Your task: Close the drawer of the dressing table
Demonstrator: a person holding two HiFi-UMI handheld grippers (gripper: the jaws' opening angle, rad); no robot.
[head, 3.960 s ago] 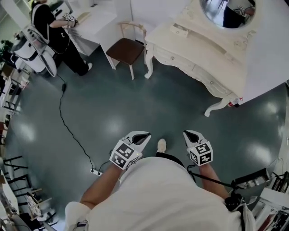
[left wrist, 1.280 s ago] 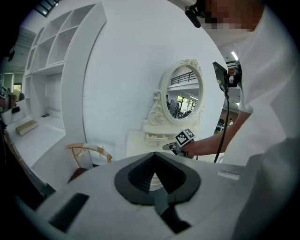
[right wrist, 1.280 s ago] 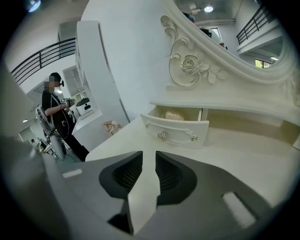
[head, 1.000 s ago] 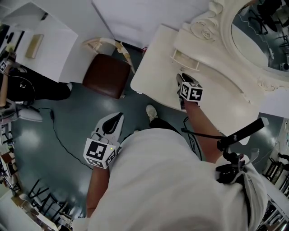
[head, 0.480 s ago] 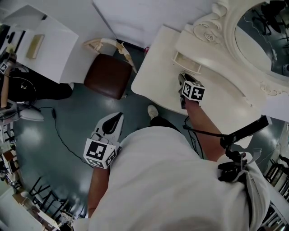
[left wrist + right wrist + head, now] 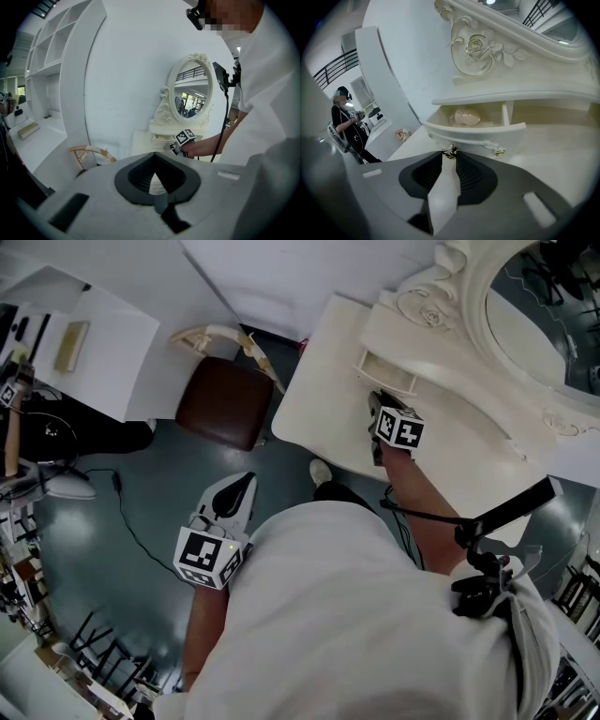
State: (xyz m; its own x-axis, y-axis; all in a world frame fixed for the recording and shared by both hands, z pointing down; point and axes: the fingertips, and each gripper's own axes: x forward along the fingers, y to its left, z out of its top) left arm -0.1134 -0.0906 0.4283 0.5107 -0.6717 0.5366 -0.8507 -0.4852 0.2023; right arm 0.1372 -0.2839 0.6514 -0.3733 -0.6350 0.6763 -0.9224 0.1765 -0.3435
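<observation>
The drawer (image 6: pixel 474 134) is standing pulled out of the low shelf at the back of the counter (image 6: pixel 314 413), under the mirror (image 6: pixel 548 306). In the head view it is lying at about one o'clock from the middle. Its front is facing the right tool (image 6: pixel 449 160). A pale pink thing (image 6: pixel 466 117) is lying inside, at nine o'clock of an upright divider.

The right tool is reaching across the counter toward twelve o'clock and tilting downward. Its jaws are closing, with only a narrow gap showing between them. The small gold knob (image 6: pixel 450 150) on the drawer front is sitting right at their tips. I cannot tell whether the pads are pressing on it. A second knob (image 6: pixel 499 151) is sitting at three o'clock of the first, clear of the tool. A carved rose (image 6: pixel 476 45) is showing at twelve o'clock above the drawer.

The left tool (image 6: pixel 246 482) is hanging well apart from the counter, over the dark floor (image 6: pixel 141 493), at about seven o'clock from the drawer. It is pointing toward one o'clock. Its jaws are meeting at the tips, with nothing between them.

A chair (image 6: pixel 220 397) with a brown seat is standing just beside the counter's corner, at nine o'clock of it. A cable (image 6: pixel 131 521) is trailing over the floor at nine o'clock of the left tool. In the right gripper view a person (image 6: pixel 347 124) in dark clothes is standing far off at nine o'clock.
</observation>
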